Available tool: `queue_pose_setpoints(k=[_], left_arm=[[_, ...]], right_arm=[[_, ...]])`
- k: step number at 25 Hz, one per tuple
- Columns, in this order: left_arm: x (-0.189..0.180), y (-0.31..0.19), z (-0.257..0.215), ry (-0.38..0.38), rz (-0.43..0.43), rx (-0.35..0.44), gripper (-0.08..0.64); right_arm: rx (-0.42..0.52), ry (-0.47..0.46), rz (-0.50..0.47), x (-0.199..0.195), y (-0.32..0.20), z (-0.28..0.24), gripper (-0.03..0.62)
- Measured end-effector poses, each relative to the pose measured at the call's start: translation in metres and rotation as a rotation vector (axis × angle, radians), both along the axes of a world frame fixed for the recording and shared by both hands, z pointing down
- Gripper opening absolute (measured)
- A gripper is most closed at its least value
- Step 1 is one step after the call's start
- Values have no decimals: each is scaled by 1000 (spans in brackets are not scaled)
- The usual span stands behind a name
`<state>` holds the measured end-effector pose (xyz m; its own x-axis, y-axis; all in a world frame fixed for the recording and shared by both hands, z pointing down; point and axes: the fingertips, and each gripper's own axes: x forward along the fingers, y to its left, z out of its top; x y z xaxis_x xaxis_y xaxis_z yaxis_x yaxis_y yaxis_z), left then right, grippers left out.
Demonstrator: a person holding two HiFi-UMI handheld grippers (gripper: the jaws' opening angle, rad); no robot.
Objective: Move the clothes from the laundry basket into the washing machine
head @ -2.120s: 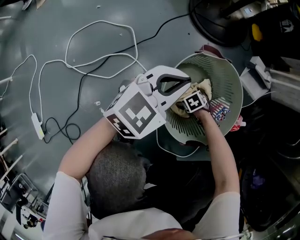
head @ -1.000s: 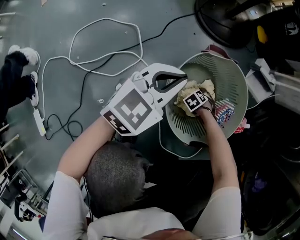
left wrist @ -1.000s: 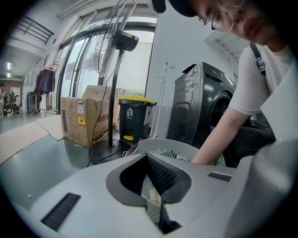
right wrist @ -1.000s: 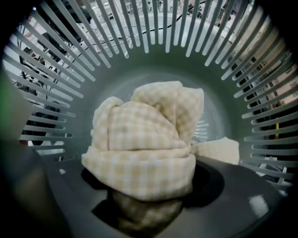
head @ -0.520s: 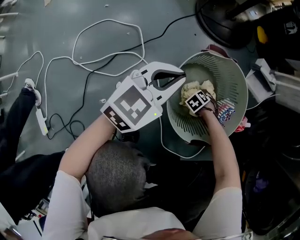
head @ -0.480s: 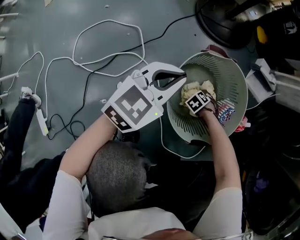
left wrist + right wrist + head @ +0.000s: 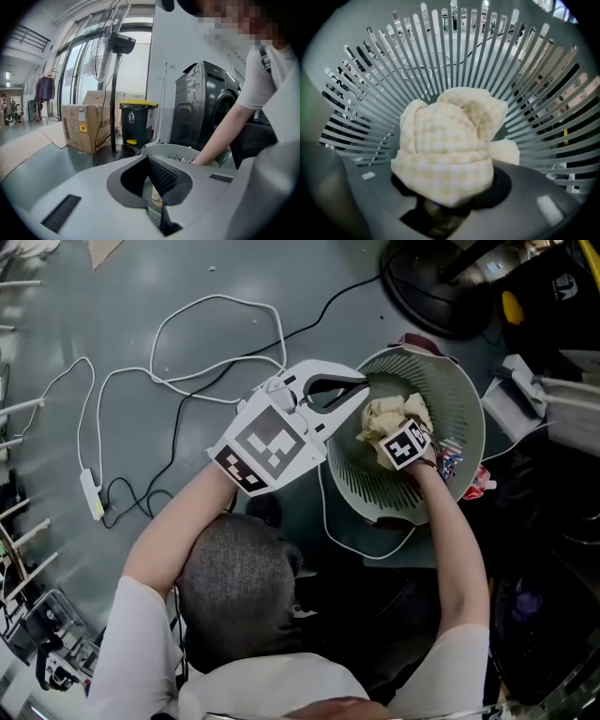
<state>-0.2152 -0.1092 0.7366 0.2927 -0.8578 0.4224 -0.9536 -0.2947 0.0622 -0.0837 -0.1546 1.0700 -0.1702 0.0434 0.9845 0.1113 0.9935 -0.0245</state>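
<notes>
Right gripper (image 7: 401, 439) had just squeezed down on a cream checked cloth (image 7: 382, 414), bunched up inside the laundry basket (image 7: 471, 418). Left gripper (image 7: 354, 396) sat by its rim, tips together, empty. Washing machine (image 7: 206, 103) stood beyond.

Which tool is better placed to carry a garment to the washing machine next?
Right. The right tool has just been closing its jaws on the cream checked cloth inside the laundry basket. The left tool is shut and empty at the rim.
</notes>
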Motion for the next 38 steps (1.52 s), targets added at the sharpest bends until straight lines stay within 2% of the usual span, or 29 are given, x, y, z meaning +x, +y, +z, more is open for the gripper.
queue_pose_setpoints(k=[3, 9, 18, 23, 27, 31, 35, 38], left_arm=[[1, -5, -5, -10, 6, 3, 6], [6, -19, -13, -4, -2, 19, 6], [20, -45, -23, 9, -25, 37, 6], [21, -58, -38, 10, -43, 59, 6], [34, -67, -48, -5, -13, 78, 6], [45, -78, -68, -15, -12, 126, 6], [72, -90, -89, -1, 55, 175, 6], [88, -94, -97, -27, 112, 184, 6]], right_arm=[[8, -79, -8, -12, -3, -29, 255], [21, -194, -93, -20, 0, -96, 255], [45, -314, -144, 1, 8, -174, 256], [71, -379, -103, 6, -2, -208, 256], [105, -427, -66, 18, -15, -237, 256], [118, -493, 14, 32, -30, -269, 256], [118, -588, 139, 43, -38, -302, 256], [167, -622, 170, 54, -45, -322, 256]])
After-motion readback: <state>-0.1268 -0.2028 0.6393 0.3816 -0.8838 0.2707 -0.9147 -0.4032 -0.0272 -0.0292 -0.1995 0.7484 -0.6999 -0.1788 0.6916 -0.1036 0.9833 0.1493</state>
